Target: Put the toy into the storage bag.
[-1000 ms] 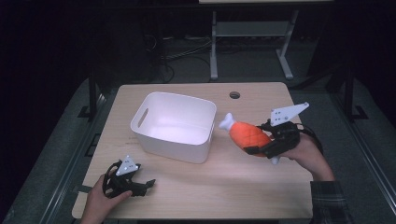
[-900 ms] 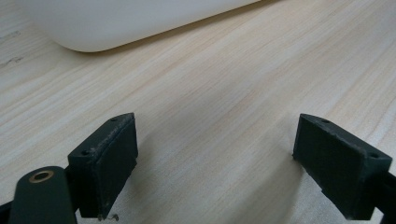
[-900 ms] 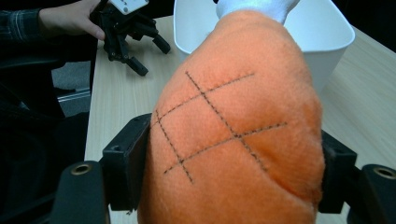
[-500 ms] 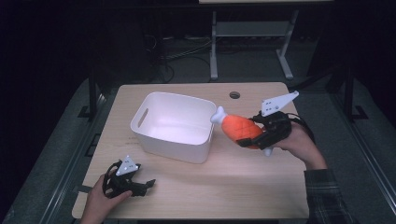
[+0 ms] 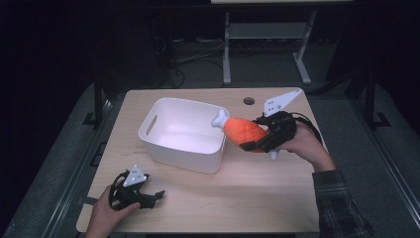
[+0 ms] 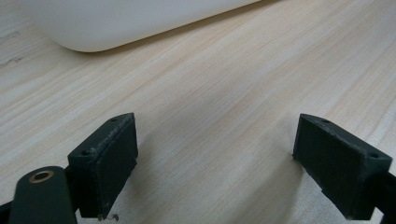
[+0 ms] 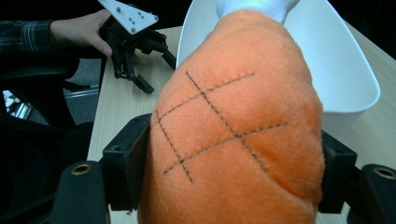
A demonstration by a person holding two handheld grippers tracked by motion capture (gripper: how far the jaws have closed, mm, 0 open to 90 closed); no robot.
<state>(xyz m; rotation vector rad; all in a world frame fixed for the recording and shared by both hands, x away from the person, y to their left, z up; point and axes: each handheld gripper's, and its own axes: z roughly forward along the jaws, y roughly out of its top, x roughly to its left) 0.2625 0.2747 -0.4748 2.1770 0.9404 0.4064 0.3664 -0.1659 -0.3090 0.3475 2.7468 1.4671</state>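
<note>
An orange plush drumstick [image 5: 243, 131] with a white bone end hangs above the table, and my right gripper [image 5: 255, 143] is shut on its thick body. Its white tip reaches over the right rim of the white bin [image 5: 183, 156]. In the right gripper view both black pads press into the orange plush [image 7: 233, 121], with the bin [image 7: 345, 70] just behind it. My left gripper [image 5: 154, 196] rests on the table at the front left, open, a hand around it. Its jaws in the left gripper view [image 6: 215, 163] stand wide over bare wood, the bin's wall [image 6: 116, 23] ahead.
The light wooden table [image 5: 277, 188] has a small round cable hole [image 5: 248, 100] at its back edge. A metal stand [image 5: 267, 44] is on the floor behind the table. In the right gripper view the left gripper [image 7: 158, 72] lies across the table.
My right gripper has carried the plush drumstick left and slightly up, bringing its white end over the bin's rim. The left gripper has stayed where it was.
</note>
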